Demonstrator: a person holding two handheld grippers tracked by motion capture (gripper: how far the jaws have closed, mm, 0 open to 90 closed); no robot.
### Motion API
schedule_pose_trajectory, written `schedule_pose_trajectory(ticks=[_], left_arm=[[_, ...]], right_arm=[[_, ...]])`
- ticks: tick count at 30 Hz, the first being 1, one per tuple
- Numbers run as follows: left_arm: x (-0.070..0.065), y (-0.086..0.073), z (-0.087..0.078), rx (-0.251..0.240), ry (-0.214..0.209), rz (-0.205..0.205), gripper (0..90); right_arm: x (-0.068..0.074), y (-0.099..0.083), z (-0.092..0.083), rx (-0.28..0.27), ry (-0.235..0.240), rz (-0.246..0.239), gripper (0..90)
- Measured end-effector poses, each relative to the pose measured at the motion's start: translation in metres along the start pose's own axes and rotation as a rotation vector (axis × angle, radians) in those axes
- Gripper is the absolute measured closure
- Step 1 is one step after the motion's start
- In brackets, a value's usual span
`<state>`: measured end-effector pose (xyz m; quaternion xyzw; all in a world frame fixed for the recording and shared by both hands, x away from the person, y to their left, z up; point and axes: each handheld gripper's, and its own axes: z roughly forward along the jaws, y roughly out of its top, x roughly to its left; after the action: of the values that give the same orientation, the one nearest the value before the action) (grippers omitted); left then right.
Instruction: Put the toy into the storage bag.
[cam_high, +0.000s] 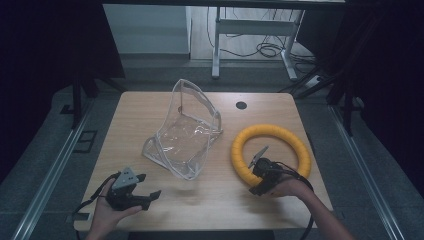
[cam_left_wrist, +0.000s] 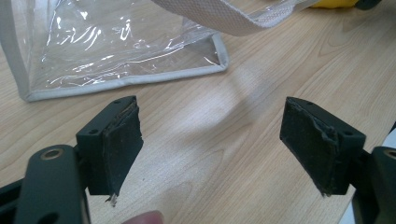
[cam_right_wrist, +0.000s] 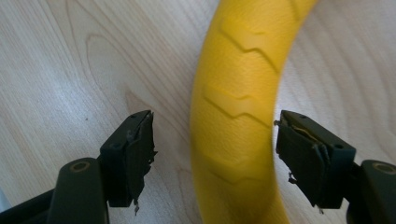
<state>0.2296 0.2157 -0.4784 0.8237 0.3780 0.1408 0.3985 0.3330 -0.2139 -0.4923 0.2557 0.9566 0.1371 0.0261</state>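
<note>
Worktop (cam_high: 165, 192): light wood, grain visible, small dark round hole (cam_high: 241, 105) near far edge. Clear plastic bag (cam_high: 187, 132) with pale trim lies centre-left, far end propped up. Yellow ridged ring (cam_high: 271, 152) lies flat right of bag, apart from it.

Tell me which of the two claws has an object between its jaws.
The right claw: its open jaws straddle the yellow ridged ring without touching it. The left claw has only bare wooden table between its jaws, short of the clear plastic bag.
</note>
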Motion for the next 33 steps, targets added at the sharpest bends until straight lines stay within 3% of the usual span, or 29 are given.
schedule_pose_trajectory(ticks=[4,8,17,19,25,30,33], left_arm=[[0.0006,0.0,-0.0009,-0.002,0.003,0.001,20.6],[0.0005,0.0,-0.0012,-0.003,0.002,0.001,20.6],[0.0003,-0.0001,0.0001,0.002,0.002,0.002,20.6],[0.0004,-0.0001,0.0003,0.002,0.004,0.003,20.6],[0.0005,-0.0001,-0.0005,0.001,0.006,0.003,20.6],[0.0007,-0.0001,-0.0011,0.0,0.008,0.004,20.6],[0.0008,0.0,-0.0013,-0.002,0.008,0.001,20.6]], right_arm=[[0.0003,0.0016,0.0031,0.036,-0.004,-0.037,30.3],[-0.0006,0.0018,0.0032,0.066,0.001,-0.028,30.7],[-0.0022,0.0019,0.0091,0.114,-0.025,-0.063,43.7],[-0.0065,0.0033,0.0083,0.122,-0.014,-0.06,50.7],[-0.0077,0.0087,0.0091,0.166,0.0,-0.081,51.6],[-0.0063,0.0086,0.0083,0.161,-0.011,-0.083,51.9],[-0.0063,0.007,0.0029,0.128,-0.02,-0.084,52.0]])
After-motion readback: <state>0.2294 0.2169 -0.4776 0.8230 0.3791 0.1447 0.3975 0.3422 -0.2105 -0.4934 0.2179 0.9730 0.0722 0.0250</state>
